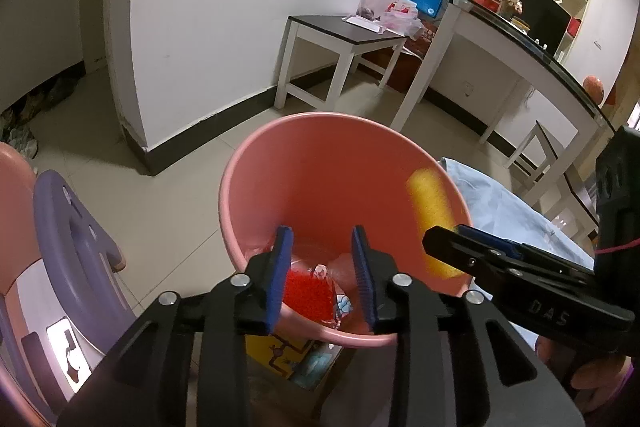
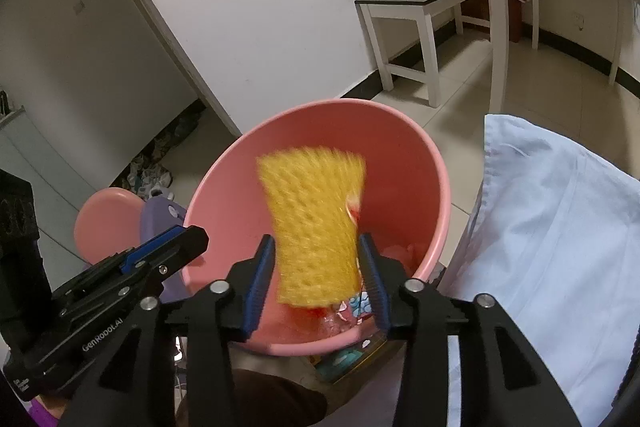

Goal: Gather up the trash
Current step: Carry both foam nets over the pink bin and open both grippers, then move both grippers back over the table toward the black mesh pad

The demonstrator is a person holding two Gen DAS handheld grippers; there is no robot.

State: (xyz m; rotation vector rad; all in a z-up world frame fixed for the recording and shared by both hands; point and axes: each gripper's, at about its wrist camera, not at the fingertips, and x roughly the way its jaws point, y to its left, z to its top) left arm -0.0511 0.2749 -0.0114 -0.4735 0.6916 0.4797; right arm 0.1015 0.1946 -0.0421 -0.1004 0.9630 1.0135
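Left hand-held gripper point(image 1: 322, 273): black hinged arms with silver rivets, ribbed blue pads spread apart, nothing between them, poised over the near rim of the bucket.
Right hand-held gripper point(image 2: 316, 277): same black build, blue pads parted; yellow foam net between them, blurred, pads not seen pressing on it.
Yellow foam net point(image 2: 314, 227): soft, honeycomb-holed sleeve, roughly rectangular, upright above the bucket's mouth.
Purple stool point(image 1: 72, 247): smooth moulded plastic with cut-outs, on the floor left of the bucket.
Pink bucket point(image 1: 256, 155): round, smooth plastic, rolled rim, walls tapering downward.
Bucket contents: red foam net point(image 1: 308, 293) with bumpy texture, crinkled clear wrapper point(image 1: 340, 303) with a printed pattern, both at the bottom.
Pale blue cloth point(image 2: 552, 227): soft, wrinkled, draped just right of the bucket.
Floor point(image 1: 160, 195): glossy pale tiles, dark skirting along white walls.
Low surface point(image 1: 344, 31): dark top, white legs, carrying a clear bag and a blue bag.
Long surface point(image 1: 520, 39): glossy dark top, white frame, against the right wall, with open white shelving above.
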